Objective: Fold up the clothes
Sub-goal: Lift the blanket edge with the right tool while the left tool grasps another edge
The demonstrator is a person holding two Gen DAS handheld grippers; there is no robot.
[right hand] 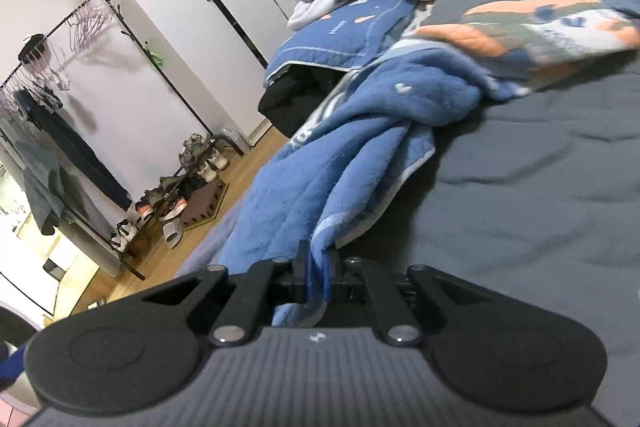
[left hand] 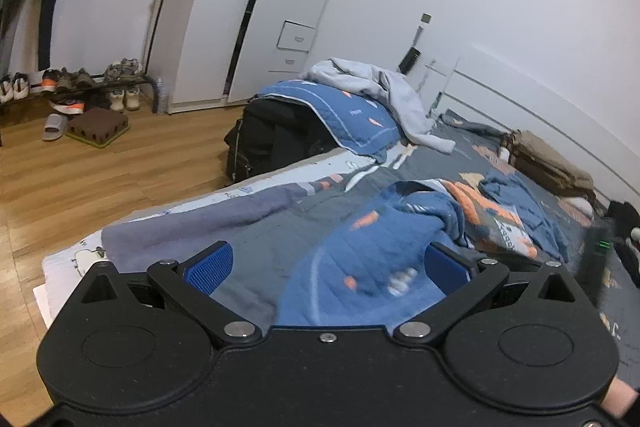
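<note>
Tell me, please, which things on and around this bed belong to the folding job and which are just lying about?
Part of the job:
- blue towel-like cloth, pinched at its edge by the right hand-held gripper
- left hand-held gripper, jaws wide, nothing between them
- grey bedspread as work surface

Just lying about:
- light grey garment
- black bag
- shoe rack
- brown bag

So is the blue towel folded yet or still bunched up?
Still bunched up. The blue towel lies twisted in ropey creases across the bed, one edge pinched in the shut right gripper.
</note>
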